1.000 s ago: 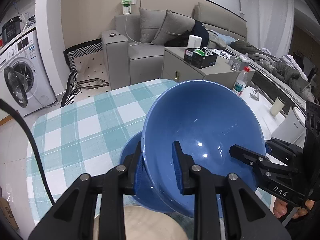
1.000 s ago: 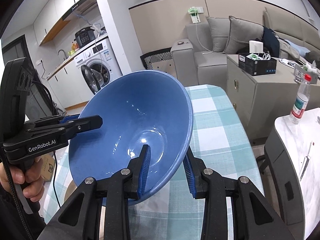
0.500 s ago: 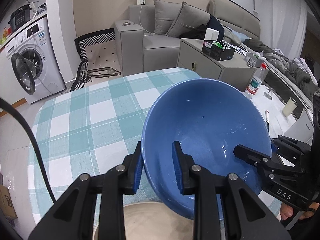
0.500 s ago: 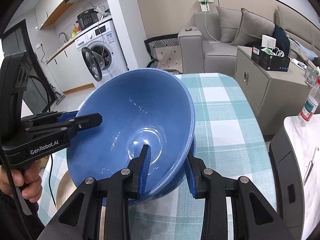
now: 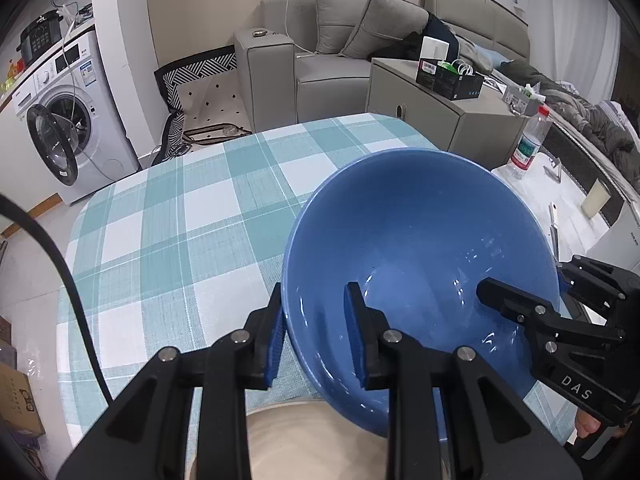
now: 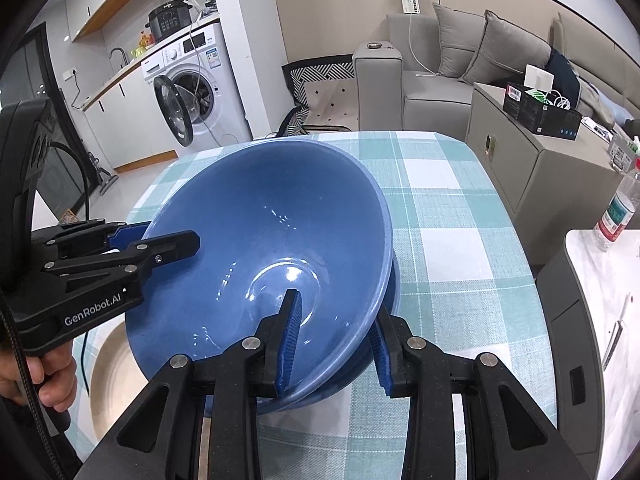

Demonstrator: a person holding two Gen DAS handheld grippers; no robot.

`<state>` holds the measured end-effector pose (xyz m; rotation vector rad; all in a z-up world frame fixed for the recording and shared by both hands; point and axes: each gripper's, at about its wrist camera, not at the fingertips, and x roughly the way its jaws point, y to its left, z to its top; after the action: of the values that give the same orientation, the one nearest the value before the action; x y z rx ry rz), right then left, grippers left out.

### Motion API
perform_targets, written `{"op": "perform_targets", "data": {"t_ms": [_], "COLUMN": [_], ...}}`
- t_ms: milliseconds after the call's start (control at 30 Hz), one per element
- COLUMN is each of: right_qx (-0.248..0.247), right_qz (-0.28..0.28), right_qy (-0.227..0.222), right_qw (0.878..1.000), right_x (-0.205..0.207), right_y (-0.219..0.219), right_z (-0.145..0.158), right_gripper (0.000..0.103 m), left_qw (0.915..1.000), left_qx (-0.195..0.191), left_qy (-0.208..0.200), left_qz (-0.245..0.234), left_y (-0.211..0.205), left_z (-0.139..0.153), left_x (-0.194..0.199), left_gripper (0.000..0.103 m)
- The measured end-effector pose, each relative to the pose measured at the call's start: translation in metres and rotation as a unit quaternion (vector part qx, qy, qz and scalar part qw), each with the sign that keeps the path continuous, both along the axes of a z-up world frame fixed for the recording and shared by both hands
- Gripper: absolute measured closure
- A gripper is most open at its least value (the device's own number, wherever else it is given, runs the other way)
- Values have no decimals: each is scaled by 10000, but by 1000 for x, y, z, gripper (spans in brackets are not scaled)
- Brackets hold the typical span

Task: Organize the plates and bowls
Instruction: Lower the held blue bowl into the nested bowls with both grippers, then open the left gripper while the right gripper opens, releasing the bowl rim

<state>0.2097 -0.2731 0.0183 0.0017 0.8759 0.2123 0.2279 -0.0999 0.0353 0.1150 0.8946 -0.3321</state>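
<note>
A large blue bowl (image 5: 420, 248) (image 6: 272, 248) is held by both grippers at opposite rims, just above the checked table. My left gripper (image 5: 314, 336) is shut on its near-left rim, one finger inside and one outside. My right gripper (image 6: 334, 344) is shut on the opposite rim; it shows in the left wrist view (image 5: 520, 308), and the left gripper shows in the right wrist view (image 6: 168, 244). A second blue bowl (image 6: 394, 280) sits under the held one, only its edge showing. A beige plate (image 5: 312, 444) (image 6: 108, 376) lies at the near table edge.
The table wears a teal-and-white checked cloth (image 5: 192, 216). Beyond its right edge stands a white side table with a water bottle (image 5: 528, 144) and a cup (image 5: 596, 200). A grey cabinet (image 6: 532, 160), sofa and washing machine (image 5: 60, 136) stand further off.
The held bowl has come down and tipped flatter, onto the second blue bowl below. Both grippers kept their grip on its rim.
</note>
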Motion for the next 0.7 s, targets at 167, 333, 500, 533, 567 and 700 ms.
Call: {"op": "perform_targets", "data": {"t_ms": [167, 333, 500, 533, 567, 700], "right_qx": [-234, -512, -643, -678, -721, -856], "right_qz": [-28, -22, 19, 33, 51, 75], "right_qy": [-76, -193, -314, -327, -355, -451], "right_qw": [9997, 9985, 9974, 9972, 9968, 9953], "right_x": [-1, -2, -3, -4, -4, -6], "right_y": [5, 9, 13, 14, 15, 18], "right_z": [-2, -4, -5, -5, -5, -6], "right_gripper": [69, 69, 64, 63, 63, 59], "left_qw": [9997, 9995, 9994, 9994, 9993, 9992], "left_qx": [249, 291, 350, 345, 362, 398], "left_qy": [-82, -92, -48, -38, -23, 10], "left_qz": [1, 0, -35, -41, -54, -88], "left_y": [-7, -7, -7, -7, -7, -8], "left_z": [-4, -7, -11, -11, -12, -15], "left_x": [-1, -3, -4, -5, -5, -6], "left_gripper": [78, 77, 74, 74, 74, 74]}}
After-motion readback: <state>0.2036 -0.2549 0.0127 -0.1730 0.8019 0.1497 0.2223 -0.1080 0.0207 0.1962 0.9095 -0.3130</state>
